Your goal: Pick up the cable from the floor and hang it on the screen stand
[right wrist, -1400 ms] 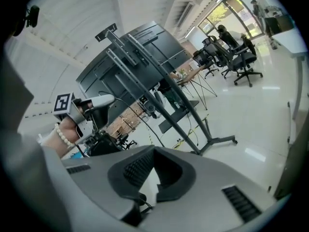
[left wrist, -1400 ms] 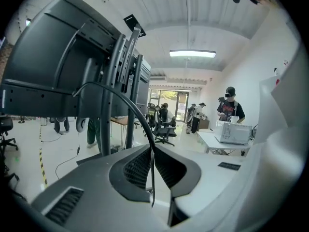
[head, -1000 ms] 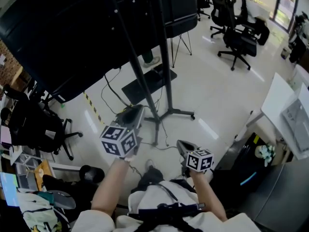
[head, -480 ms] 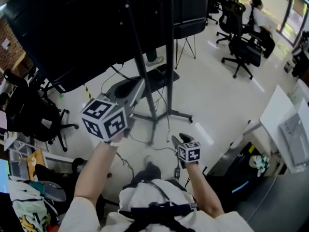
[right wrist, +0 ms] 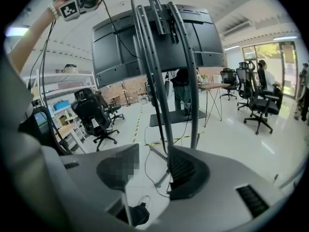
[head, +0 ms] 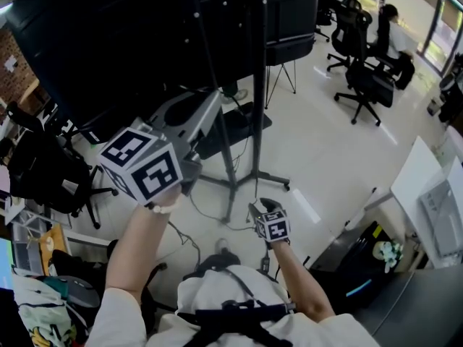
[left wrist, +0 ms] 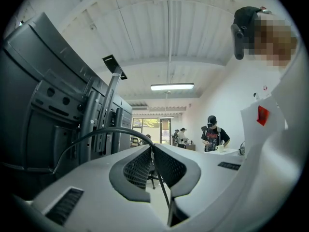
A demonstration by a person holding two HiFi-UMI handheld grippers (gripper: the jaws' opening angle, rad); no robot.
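Cable (left wrist: 113,128) is held by the left gripper (head: 211,100) alone. That gripper has risen well above where it was a second ago and is pinched almost closed on the cable, up beside the screen stand (head: 258,121), with the slack trailing down toward the floor (head: 325,143). The right gripper (head: 256,208), closed a second ago, now has its jaws spread wide with nothing between them, low near the person's body. The pickup looks done; draping the cable over the stand likely remains.

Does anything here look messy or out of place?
Yes: a thin black cable is pinched in the raised left gripper beside the screen stand, its slack dangling toward the floor instead of hanging tidily.
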